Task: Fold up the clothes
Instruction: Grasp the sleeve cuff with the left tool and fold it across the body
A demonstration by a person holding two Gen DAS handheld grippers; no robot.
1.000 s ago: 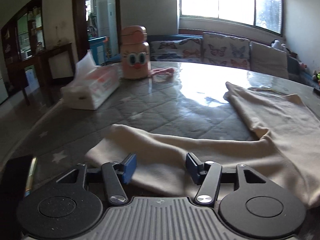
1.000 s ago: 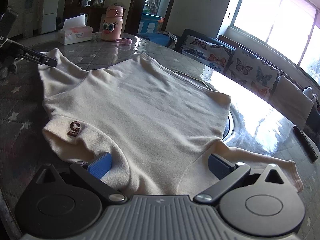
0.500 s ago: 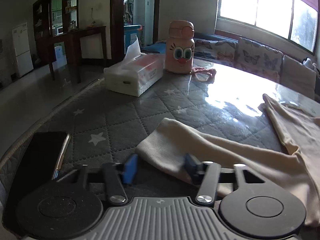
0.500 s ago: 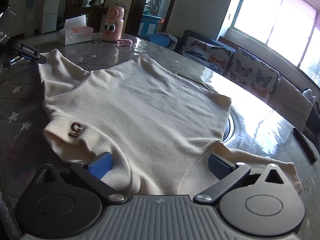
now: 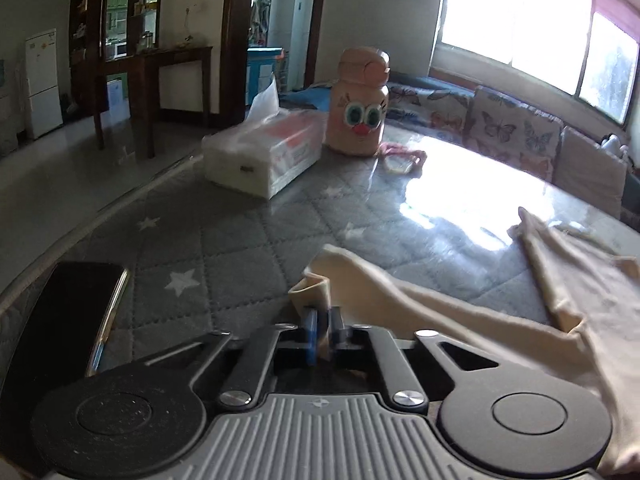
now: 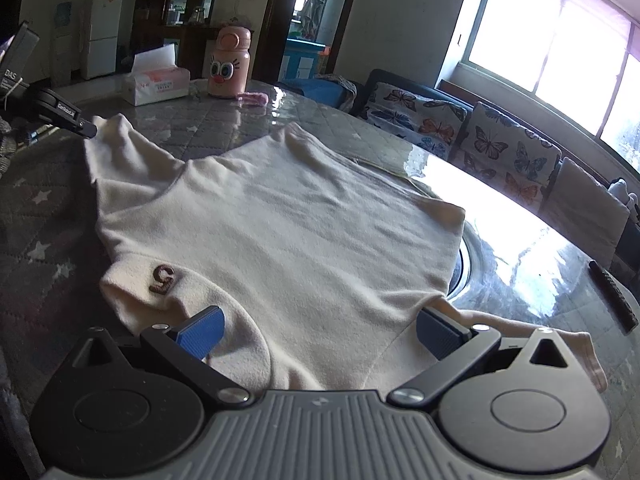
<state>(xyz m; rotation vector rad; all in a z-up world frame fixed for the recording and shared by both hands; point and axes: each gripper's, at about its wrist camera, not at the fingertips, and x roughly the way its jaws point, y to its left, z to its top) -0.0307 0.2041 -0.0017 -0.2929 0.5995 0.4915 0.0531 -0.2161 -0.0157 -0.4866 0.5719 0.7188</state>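
- Since a second ago the left claw (image 5: 320, 330) has been brought from spread wide to clenched on the cuff of the sleeve (image 5: 316, 284), and the cuff has been gathered into a small upright fold between the blue pads; the right claw (image 6: 318, 330) has not been shifted.
- One relation governs the coming move: from the left claw, the sleeve's long axis is seen to run away toward 3 o'clock, where it joins the body of the cream sweater (image 6: 280, 220). A fold inward would, in all likelihood, have to be carried along that line — across the garment, not away from it.
- At the cuff itself, the cloth is pinched at the very tip of the left claw, at 12 o'clock, and is raised a little off the quilted worktop (image 5: 224, 248).
- In the right wrist view the sweater is spread flat on the worktop; the left claw is seen at 10 o'clock, at the far sleeve end.
- By the right claw nothing is gripped: its jaws are held released, wide apart, with the near edge of the sweater lying between them and the other sleeve (image 6: 560, 344) trailing toward 3 o'clock.
- Well apart, at 12 o'clock, a tissue box (image 5: 264, 156) and a pink bottle (image 5: 360, 108) are standing; a phone (image 5: 68, 320) is lying at 9 o'clock.
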